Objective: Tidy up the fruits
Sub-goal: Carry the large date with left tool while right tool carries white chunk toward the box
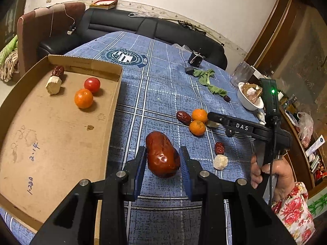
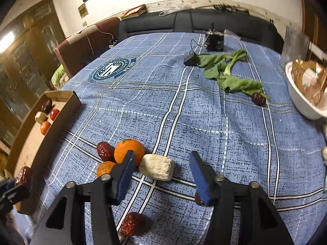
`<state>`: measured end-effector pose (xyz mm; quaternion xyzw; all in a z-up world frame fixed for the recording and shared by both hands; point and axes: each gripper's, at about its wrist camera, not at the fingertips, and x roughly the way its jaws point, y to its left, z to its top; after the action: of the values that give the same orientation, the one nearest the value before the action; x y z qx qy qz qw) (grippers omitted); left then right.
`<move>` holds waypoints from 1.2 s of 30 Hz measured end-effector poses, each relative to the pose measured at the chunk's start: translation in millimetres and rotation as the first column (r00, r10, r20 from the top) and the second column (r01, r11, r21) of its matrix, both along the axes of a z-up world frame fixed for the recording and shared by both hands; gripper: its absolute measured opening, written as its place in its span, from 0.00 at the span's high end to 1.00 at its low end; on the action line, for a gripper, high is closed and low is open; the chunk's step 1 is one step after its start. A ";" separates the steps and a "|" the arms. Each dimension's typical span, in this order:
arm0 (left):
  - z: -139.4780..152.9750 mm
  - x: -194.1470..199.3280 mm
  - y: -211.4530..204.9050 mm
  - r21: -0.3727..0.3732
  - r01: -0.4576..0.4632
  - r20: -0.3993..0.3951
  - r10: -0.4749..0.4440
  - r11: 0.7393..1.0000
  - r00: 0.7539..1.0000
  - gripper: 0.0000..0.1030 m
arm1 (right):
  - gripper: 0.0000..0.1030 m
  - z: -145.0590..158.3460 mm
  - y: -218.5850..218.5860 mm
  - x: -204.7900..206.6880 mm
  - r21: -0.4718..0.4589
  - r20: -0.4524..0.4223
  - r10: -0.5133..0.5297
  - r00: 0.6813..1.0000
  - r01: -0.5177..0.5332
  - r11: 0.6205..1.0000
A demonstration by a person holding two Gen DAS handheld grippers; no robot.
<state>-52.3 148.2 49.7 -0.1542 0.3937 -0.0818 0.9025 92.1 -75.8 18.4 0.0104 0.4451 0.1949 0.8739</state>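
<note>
Red date [image 1: 162, 155]: glossy, wrinkled skin. Cardboard tray [image 1: 61, 143]: matt brown, stained. Tablecloth [image 2: 184, 112]: woven blue cloth, coarse texture. Left gripper [image 1: 163, 163]: matt black plastic, blue ribbed pads, metal pins. Far sofa [image 1: 143, 26]: smooth black leather look.

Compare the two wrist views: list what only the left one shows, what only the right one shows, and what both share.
Only the left wrist view: the left gripper shut on a red date, and the person's hand holding the right gripper's handle.

Only the right wrist view: the right gripper open around a beige chunk.

Both: the cardboard tray, two oranges on the cloth, the leafy greens, the white bowl.
</note>
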 end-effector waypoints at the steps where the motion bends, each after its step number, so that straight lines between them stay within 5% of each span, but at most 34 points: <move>1: 0.8 -0.7 2.1 -0.002 -0.001 0.003 0.001 1.000 1.000 0.70 | 0.41 -0.7 -1.9 -0.7 0.009 -0.007 0.004 1.000 -0.004 1.000; 3: 1.2 -1.1 4.9 -0.005 -0.004 0.006 0.004 1.000 1.000 0.70 | 0.41 -0.3 -1.2 -8.1 -0.012 0.009 0.042 0.999 -0.042 0.999; 8: -3.5 1.7 5.1 -0.015 -0.003 -0.008 0.002 1.000 1.000 0.70 | 0.41 -0.1 26.4 -27.7 -0.251 0.124 0.143 0.982 -0.108 0.962; 11: -5.2 2.1 3.0 -0.012 0.002 -0.016 -0.003 1.000 1.000 0.70 | 0.42 -1.2 35.8 -26.9 -0.285 0.151 0.168 0.974 -0.120 0.951; 16: -5.1 1.2 7.2 -0.013 -0.007 -0.015 0.007 1.000 1.000 0.70 | 0.53 -5.2 37.0 -24.8 -0.268 0.116 0.175 0.978 -0.139 0.953; 18: -6.4 1.7 8.3 -0.020 -0.011 -0.020 0.010 1.000 1.000 0.70 | 0.66 -6.0 36.3 -28.0 -0.283 0.108 0.174 0.979 -0.137 0.949; 29: -0.9 -9.0 20.9 -0.022 -0.019 0.002 0.020 1.000 1.000 0.70 | 0.66 11.1 14.9 -45.2 -0.193 0.128 0.052 0.990 -0.027 0.981; 36: 4.6 -15.3 61.6 0.011 -0.077 0.015 0.077 0.997 0.997 0.70 | 0.65 46.6 32.0 -67.1 -0.109 0.148 0.082 0.986 -0.066 0.992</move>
<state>-67.6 209.8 54.3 -0.1635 0.3813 -0.0458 0.9087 25.0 -43.8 64.9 -0.0662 0.3870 0.2041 0.8968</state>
